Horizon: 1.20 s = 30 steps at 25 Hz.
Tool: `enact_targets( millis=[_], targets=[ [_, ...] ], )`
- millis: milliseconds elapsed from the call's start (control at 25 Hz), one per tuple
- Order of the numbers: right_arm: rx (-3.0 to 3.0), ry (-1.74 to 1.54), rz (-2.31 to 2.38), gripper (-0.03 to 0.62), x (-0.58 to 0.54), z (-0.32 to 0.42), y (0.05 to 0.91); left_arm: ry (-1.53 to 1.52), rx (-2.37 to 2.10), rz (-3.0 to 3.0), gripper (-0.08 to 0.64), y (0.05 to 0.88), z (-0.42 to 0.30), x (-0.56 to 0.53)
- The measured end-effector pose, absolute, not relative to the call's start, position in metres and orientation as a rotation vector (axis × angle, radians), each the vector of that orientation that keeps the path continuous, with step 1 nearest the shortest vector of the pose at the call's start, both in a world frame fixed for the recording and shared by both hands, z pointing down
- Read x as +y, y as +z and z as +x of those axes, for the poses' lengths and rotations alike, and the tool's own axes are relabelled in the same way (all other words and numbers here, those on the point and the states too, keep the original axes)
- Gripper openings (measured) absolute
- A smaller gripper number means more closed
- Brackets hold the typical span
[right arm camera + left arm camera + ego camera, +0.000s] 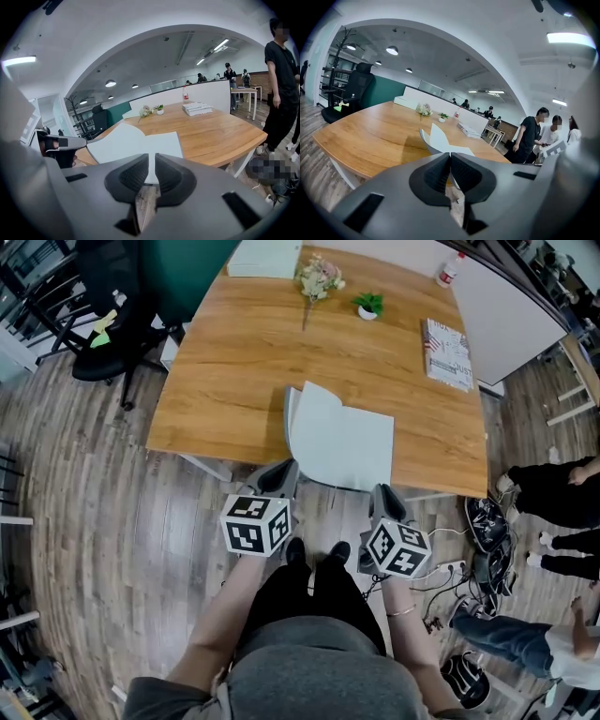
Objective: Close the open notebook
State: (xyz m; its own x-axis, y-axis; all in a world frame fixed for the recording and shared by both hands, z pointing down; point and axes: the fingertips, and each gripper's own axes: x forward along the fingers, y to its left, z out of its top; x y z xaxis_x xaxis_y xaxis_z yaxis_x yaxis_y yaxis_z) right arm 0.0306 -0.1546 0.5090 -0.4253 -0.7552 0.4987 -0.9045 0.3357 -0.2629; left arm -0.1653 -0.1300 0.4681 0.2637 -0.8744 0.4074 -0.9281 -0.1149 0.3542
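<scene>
Wooden table [234, 381] fills the upper half of the head view, and everything else is placed against it. The open notebook [347, 446] lies at the table's near edge, in front of the person, and seems to overhang that edge slightly. That puts it within easy reach of both tools. Its right-hand leaf lies flat on the table, while the left-hand leaf stands partly lifted and curled. That raised leaf is probably the easier one to tip over and close.

Both tools hang just off the table's near edge, below the tabletop and not touching the notebook. The left gripper [278, 474] sits under the table's edge near the lifted leaf, its jaws pressed together on nothing. The right gripper [384, 498] sits a little further along that edge, its jaws drawn in to a thin slit, also empty. Held low and pointed at the table like this, they look poised to start, so the closing step is not yet begun.

A stack of books [447, 352] rests toward the table's right side. A bunch of flowers [319, 277], a small potted plant [368, 304] and a bottle [451, 270] stand at the far end, well clear of the work.
</scene>
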Motion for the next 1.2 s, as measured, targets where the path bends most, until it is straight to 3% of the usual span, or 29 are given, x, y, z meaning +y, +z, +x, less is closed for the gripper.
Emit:
enact_targets(
  millis=[1200],
  targets=[
    [-2.279, 0.805, 1.626, 0.046, -0.169, 0.098, 0.506, 0.201, -1.419, 2.280, 0.028, 0.437, -0.050, -0.173]
  ],
)
